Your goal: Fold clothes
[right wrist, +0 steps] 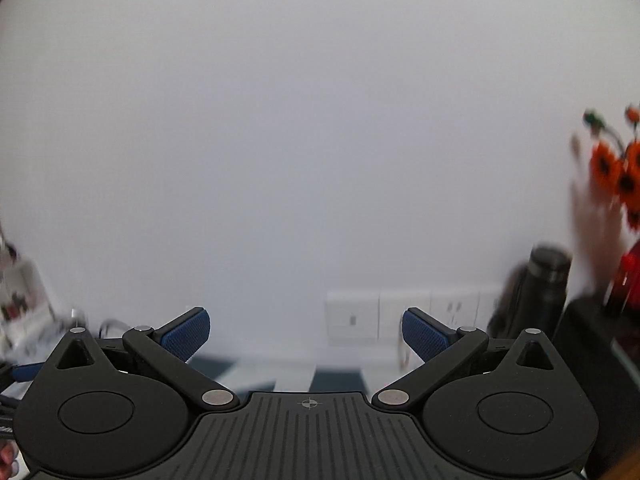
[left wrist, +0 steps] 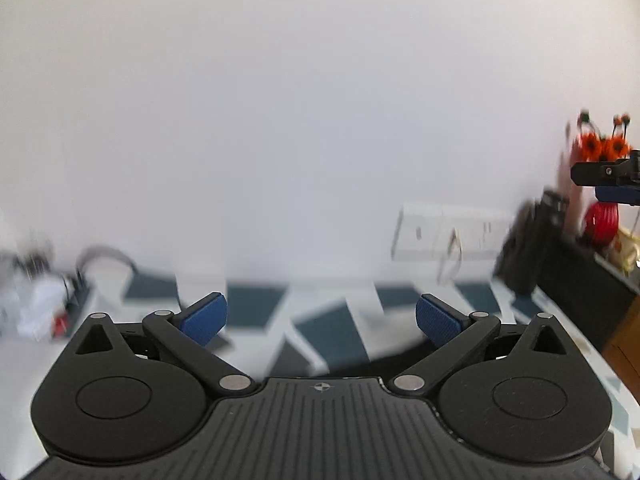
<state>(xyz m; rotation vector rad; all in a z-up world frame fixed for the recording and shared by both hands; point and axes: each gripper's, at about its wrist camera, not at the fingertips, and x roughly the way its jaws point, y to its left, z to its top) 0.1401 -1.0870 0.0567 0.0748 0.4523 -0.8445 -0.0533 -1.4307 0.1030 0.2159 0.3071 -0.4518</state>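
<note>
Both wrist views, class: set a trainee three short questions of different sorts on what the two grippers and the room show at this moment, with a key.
1. True or false: the left gripper holds a garment between its jaws.
2. In the right wrist view, what stands beside the orange flowers? A) black bottle B) kettle C) lamp
3. Fill in: both cameras face mostly a plain white ____.

Key: 1 false, both it and the right gripper are open and hold nothing; 2 A; 3 wall.
</note>
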